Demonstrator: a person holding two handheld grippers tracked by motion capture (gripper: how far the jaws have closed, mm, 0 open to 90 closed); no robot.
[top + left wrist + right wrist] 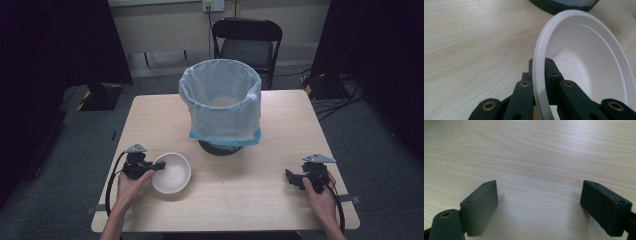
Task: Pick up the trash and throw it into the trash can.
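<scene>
The jaws of the left gripper (159,165) pinch the rim of the white paper bowl (586,57) on the bench (240,200); the right gripper (539,205) rests wide open, apart. The bowl seems barely lifted; carrying it to the lined bin (222,100) remains.

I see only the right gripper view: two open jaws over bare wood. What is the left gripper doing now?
Observer: The left gripper is shut on the rim of a white bowl, one jaw inside and one outside.
Operator: Is the bowl lifted?
Observer: I cannot tell; in the left gripper view it looks tilted.
Operator: What else is on the table?
Observer: A bin lined with a pale bag stands at the table's middle, beyond the bowl.
Operator: Where is my right gripper?
Observer: The right gripper rests near the table's right front edge, apart from the bin.
</scene>
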